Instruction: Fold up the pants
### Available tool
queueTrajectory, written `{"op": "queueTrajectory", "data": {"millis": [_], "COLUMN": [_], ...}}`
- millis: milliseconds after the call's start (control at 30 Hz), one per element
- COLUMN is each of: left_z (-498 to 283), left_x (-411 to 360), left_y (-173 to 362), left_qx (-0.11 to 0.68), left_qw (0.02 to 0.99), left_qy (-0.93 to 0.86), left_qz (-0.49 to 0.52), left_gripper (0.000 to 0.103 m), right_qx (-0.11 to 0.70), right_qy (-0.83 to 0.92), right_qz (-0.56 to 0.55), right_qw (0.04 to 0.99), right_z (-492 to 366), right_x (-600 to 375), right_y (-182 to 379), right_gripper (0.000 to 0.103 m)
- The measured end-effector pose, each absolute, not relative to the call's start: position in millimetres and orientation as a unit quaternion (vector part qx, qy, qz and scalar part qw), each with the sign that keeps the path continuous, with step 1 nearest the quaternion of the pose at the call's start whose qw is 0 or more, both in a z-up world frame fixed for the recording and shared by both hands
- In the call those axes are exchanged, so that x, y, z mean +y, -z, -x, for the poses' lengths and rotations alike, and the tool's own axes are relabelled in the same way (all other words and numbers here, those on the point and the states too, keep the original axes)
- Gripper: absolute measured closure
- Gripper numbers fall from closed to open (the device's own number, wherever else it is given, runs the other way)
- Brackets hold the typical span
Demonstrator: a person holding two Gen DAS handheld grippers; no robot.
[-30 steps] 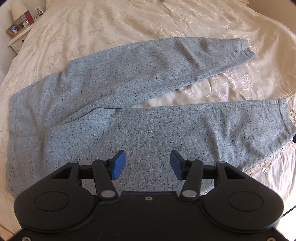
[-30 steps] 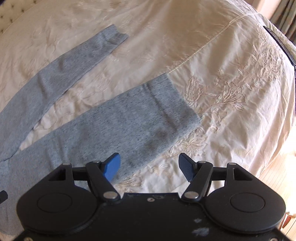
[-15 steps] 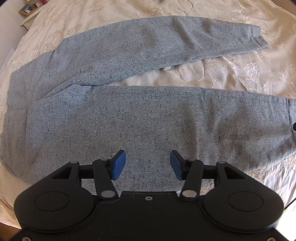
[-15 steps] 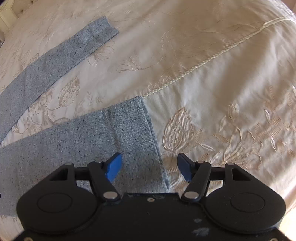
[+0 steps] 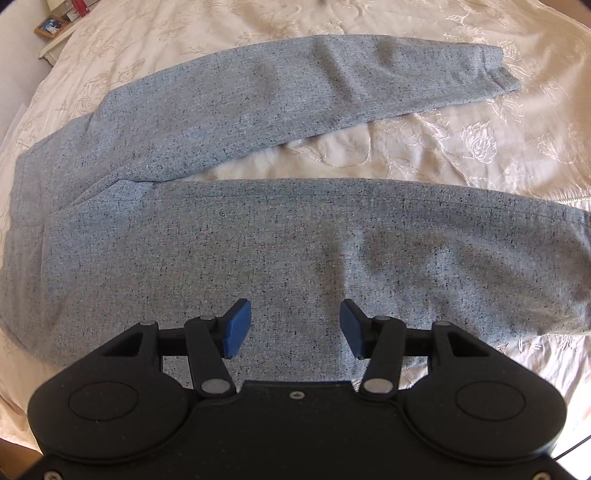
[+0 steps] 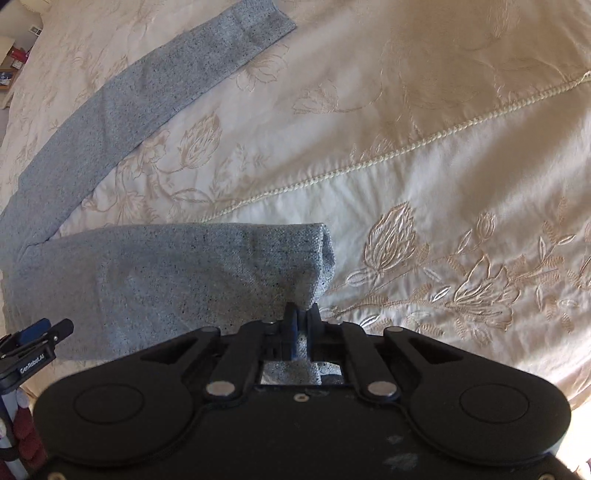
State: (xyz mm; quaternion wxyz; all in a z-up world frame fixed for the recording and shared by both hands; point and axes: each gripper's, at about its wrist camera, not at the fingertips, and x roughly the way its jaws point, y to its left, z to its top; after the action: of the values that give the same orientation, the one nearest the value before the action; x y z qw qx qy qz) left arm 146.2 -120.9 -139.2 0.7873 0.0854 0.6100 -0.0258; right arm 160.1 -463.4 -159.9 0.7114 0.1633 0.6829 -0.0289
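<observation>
Grey speckled pants (image 5: 280,236) lie spread on a cream embroidered bedspread (image 5: 461,147), waist at the left, legs running right. My left gripper (image 5: 295,328) is open, hovering over the near leg's thigh, holding nothing. In the right wrist view my right gripper (image 6: 302,321) is shut on the near leg's cuff (image 6: 295,258), which is lifted and bunched at the corner. The far leg (image 6: 147,96) lies flat toward the upper left. The left gripper also shows at the right wrist view's left edge (image 6: 35,336).
A nightstand with a framed picture (image 5: 51,27) stands beyond the bed's far left corner. A corded seam (image 6: 406,147) runs across the bedspread (image 6: 443,92) to the right of the cuff. The bed's near edge lies just below both grippers.
My right gripper closed on the near leg's cuff and raised its corner. My left gripper came lower and closer over the near leg, still open.
</observation>
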Motion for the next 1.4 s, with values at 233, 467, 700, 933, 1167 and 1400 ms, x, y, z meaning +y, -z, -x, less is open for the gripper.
{"op": "queueTrajectory", "data": {"millis": [233, 467, 700, 933, 1167, 1400], "left_z": [-150.6, -152.3, -152.9, -152.9, -192.1, -284.1], "left_x": [-135.2, -114.0, -94.0, -98.5, -69.1, -32.5], "left_y": [146.3, 144.3, 158.4, 169.4, 125.3, 69.8], "left_qx": [0.600, 0.602, 0.616, 0.612, 0.596, 0.522], "left_qw": [0.791, 0.790, 0.780, 0.777, 0.795, 0.850], "left_qy": [0.049, 0.044, 0.040, 0.064, 0.066, 0.004], "left_qz": [-0.111, -0.108, -0.105, -0.134, -0.093, -0.069], "left_gripper": [0.045, 0.045, 0.045, 0.045, 0.045, 0.045], "right_qx": [0.659, 0.603, 0.645, 0.647, 0.600, 0.556], "right_qy": [0.084, 0.112, 0.103, 0.161, 0.155, 0.118], "right_qz": [-0.161, -0.125, -0.155, -0.132, -0.155, -0.199], "right_qw": [0.730, 0.780, 0.741, 0.734, 0.769, 0.799], "right_z": [-194.0, -168.3, -130.8, -154.5, -176.4, -283.3], "right_x": [-480.3, -461.5, -444.8, -444.9, -429.4, -401.7], "right_y": [232.3, 178.3, 193.7, 241.8, 170.6, 141.6], "right_gripper": [0.098, 0.078, 0.083, 0.092, 0.083, 0.080]}}
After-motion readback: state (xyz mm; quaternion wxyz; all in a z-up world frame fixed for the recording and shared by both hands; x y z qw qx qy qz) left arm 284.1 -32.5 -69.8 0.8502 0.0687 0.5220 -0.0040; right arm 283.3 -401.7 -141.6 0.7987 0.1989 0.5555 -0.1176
